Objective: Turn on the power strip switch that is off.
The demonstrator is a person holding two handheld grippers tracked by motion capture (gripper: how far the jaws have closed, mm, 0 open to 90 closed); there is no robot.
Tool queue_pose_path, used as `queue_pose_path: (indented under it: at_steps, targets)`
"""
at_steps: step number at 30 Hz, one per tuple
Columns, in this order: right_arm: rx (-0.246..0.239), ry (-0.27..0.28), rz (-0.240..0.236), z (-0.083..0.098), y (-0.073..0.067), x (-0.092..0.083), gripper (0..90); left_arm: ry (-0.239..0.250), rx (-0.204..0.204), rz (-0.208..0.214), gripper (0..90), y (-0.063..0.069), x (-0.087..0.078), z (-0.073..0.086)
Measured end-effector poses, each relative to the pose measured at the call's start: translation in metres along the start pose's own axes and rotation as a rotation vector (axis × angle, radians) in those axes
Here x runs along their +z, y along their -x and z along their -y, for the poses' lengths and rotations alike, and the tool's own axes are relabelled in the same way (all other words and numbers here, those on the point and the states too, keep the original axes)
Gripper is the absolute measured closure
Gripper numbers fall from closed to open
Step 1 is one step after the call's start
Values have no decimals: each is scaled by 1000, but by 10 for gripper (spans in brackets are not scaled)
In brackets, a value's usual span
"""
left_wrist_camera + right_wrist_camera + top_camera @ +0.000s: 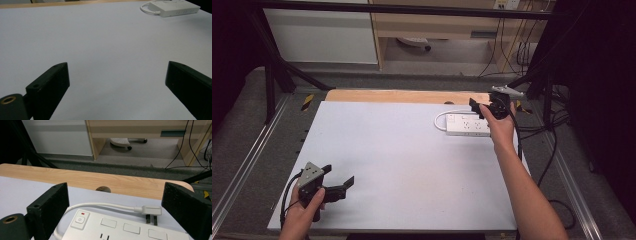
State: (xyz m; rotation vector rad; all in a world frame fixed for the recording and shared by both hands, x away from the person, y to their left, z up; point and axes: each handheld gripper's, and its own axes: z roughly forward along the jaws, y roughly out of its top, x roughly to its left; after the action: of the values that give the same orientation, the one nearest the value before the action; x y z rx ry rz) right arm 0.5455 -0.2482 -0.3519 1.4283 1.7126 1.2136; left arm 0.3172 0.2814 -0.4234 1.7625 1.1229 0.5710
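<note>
— High view had the right gripper (477,106) hanging over the power strip (464,125) near the table's (402,165) far right corner. Why so high, do you think?

— Lining up, I'd judge. Its jaws stood wide apart with nothing between them, and in the right gripper view they framed the strip's switch (79,220) and the plug (151,211) lying loose beside it (prongs out, not in any socket).

— And the cord (105,205)?

— It curled from the strip's end around to that plug, smooth white rubber against glossy white plastic. The strip itself was a flat, long block with square-cornered sockets.

— What about the left gripper (339,182)?

— Parked low at the near left corner, probably just waiting. Jaws spread wide, holding nothing, blunt matte black bars over bare pale tabletop.

— That table's far edge looked different.

— A strip of light wood (402,96) showed there.
</note>
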Motion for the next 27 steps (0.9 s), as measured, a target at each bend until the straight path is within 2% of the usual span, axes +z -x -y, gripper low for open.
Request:
queue_pose_path:
  at_steps: [6,19,27]
  targets:
    - [7,-3,26,1,7,3,156,-3,4,4,55,0,1,0]
    - [9,-35,35,1,11,16,153,-4,0,5,55,1,1,0]
    - [16,-50,34,2,12,23,192,-7,2,6,55,0,1,0]
